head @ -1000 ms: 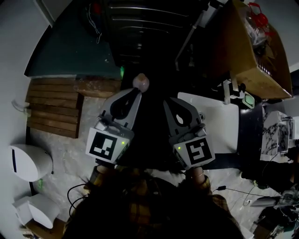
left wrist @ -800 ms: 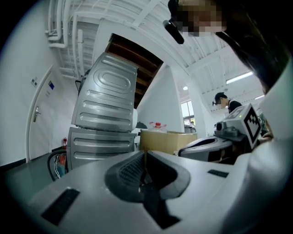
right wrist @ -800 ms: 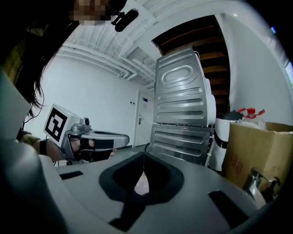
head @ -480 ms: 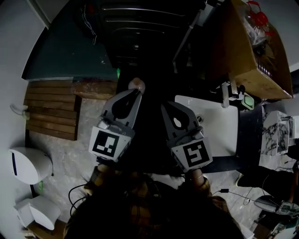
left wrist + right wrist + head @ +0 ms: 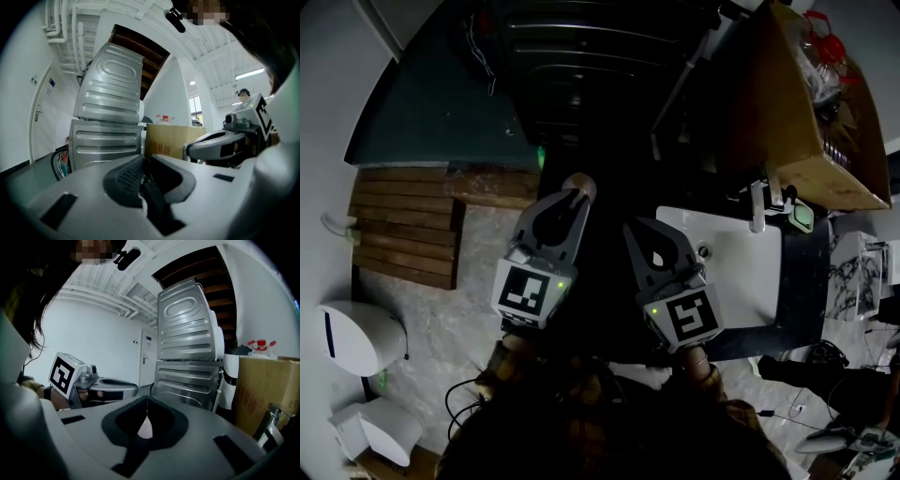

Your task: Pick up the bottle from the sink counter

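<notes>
Both claws clenched, nothing held in either. In the head view we see the left claw (image 5: 574,194) at frame centre and the right claw (image 5: 631,227) just beside it, pads together in the left gripper view and the right gripper view. What we take for the bottle (image 5: 800,217), white with a green top, stands at the upper right corner of the white sink (image 5: 741,272), near the tap (image 5: 758,204), on the dark counter (image 5: 799,281), well apart from both claws. Cardboard box (image 5: 787,103) is at upper right. Steel appliance stack (image 5: 110,117) is ahead of the claws.
</notes>
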A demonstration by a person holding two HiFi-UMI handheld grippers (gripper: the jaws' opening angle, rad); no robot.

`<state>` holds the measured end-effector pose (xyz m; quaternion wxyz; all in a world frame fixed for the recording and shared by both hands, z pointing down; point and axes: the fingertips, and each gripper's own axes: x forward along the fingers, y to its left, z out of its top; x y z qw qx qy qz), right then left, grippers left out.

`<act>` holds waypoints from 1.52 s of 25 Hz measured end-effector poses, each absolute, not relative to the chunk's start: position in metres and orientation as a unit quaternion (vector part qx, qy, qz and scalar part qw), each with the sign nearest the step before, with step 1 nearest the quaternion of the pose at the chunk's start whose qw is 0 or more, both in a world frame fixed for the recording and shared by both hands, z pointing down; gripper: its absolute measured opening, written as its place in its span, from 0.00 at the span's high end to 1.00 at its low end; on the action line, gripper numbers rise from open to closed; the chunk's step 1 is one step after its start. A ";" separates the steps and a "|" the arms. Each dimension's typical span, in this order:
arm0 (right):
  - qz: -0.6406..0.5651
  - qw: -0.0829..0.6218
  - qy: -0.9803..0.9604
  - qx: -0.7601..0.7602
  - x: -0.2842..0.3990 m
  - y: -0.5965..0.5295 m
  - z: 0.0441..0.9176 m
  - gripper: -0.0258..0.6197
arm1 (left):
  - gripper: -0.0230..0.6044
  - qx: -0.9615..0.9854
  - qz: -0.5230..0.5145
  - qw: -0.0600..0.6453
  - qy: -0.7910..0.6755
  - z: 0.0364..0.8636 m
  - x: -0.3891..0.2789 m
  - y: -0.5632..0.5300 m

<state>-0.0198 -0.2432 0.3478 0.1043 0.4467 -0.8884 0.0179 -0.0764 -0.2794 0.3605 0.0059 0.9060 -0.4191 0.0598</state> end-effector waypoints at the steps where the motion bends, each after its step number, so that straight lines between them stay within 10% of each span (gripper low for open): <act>1: 0.019 0.108 -0.888 0.447 -0.019 -0.245 0.351 0.93 | 0.91 0.907 0.063 0.004 -0.417 0.365 -0.077 -0.282; 38: 0.077 0.147 -0.884 0.436 -0.046 -0.290 0.419 0.93 | 0.67 0.911 0.129 0.042 -0.390 0.466 -0.073 -0.356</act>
